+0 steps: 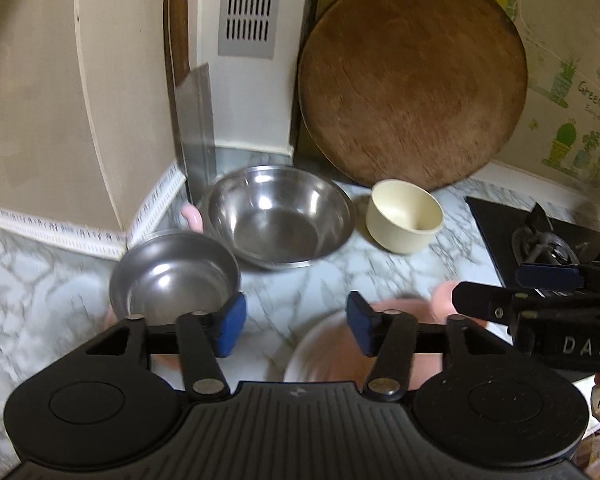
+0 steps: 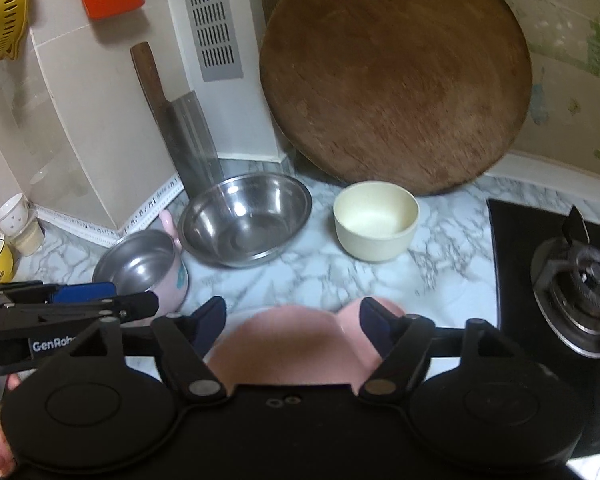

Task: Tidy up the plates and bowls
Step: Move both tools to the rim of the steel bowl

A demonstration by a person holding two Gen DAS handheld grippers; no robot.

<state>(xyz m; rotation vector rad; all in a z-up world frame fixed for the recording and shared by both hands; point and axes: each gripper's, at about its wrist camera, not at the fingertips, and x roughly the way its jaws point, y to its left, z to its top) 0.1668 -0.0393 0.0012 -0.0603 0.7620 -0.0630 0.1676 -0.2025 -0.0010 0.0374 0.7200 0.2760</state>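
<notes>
Pink plate (image 2: pixel 284 344) beneath open right claw (image 2: pixel 292 320)

Landmark: large steel bowl (image 2: pixel 246 220), standing on the desk (image 2: pixel 440 276) toward the back corner.

- Small steel-lined bowl (image 2: pixel 142 266): left of and in front of the landmark, just beside it; contact not resolvable.
- Plain bowl (image 2: pixel 376 220): right of the landmark, apart from it.
- Round board (image 2: pixel 396 80): behind and right of the landmark, leaning on the wall, directly behind the plain bowl.
- Cleaver (image 2: pixel 184 128): behind and left of the landmark, propped upright against the wall.
- Plate (image 2: pixel 284 348): in front of the landmark, at the near edge of the desk.
- Stove burner (image 2: pixel 584 280): far right of the landmark, beyond the plain bowl.
</notes>
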